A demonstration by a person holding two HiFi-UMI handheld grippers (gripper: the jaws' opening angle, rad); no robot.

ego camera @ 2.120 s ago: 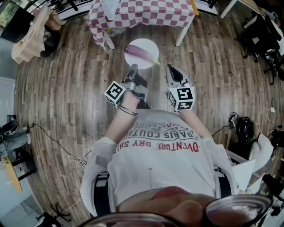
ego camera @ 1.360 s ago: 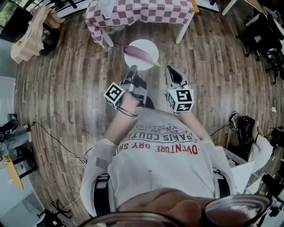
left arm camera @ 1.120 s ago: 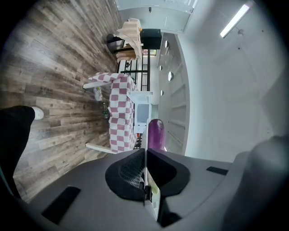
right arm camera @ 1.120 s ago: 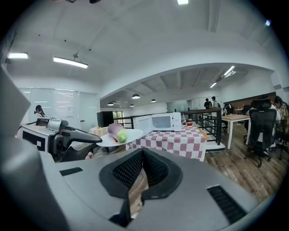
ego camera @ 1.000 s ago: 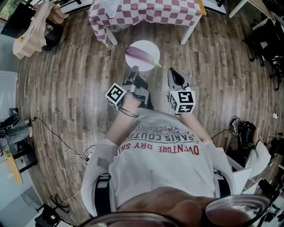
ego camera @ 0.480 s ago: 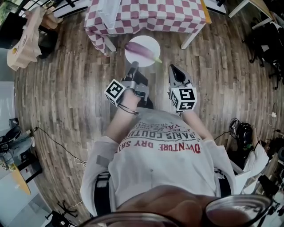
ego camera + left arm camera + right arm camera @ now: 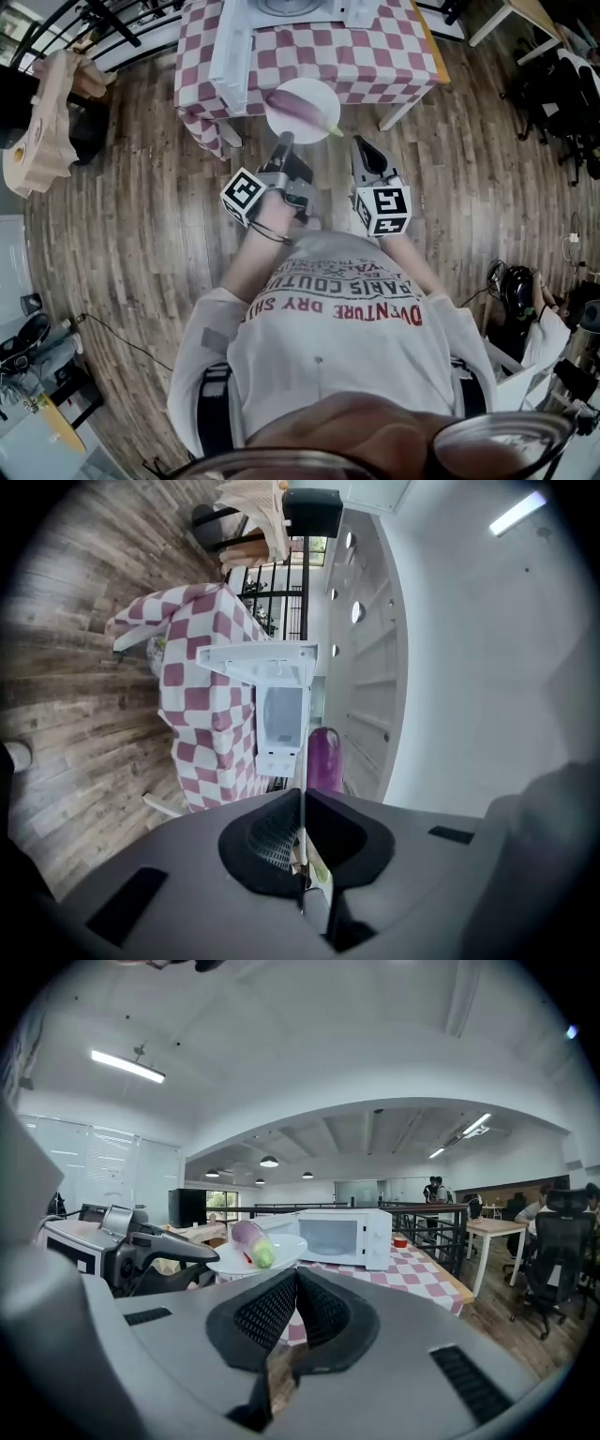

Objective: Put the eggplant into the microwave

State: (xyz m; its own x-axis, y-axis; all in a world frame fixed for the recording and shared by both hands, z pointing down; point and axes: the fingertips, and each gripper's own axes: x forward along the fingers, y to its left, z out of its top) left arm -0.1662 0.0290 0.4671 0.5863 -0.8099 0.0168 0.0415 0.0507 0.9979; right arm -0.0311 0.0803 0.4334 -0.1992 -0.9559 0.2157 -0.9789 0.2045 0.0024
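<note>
The left gripper (image 7: 283, 142) has its fingers (image 7: 267, 832) clamped on the near rim of a white plate (image 7: 305, 120), which its own view shows edge-on as a thin line pinched between the pads. The eggplant (image 7: 298, 105) lies across that plate just past those fingertips, purple with its green stem end pointing toward the right gripper's side. The right gripper (image 7: 357, 143) hangs beside the left one, apart from the plate, with its fingers (image 7: 323, 1312) closed together on nothing. From the right gripper's fingers, the plate and eggplant sit ahead and to the left, with the left gripper's body behind them.

Beyond both sets of fingertips stands a desk (image 7: 375, 56) under a red-and-white checked cloth. A white microwave (image 7: 342, 1237) sits on it, and its door (image 7: 258, 660) hangs open toward the left gripper. The plate is over the desk's near edge. A wooden floor (image 7: 141, 206) lies below the fingers.
</note>
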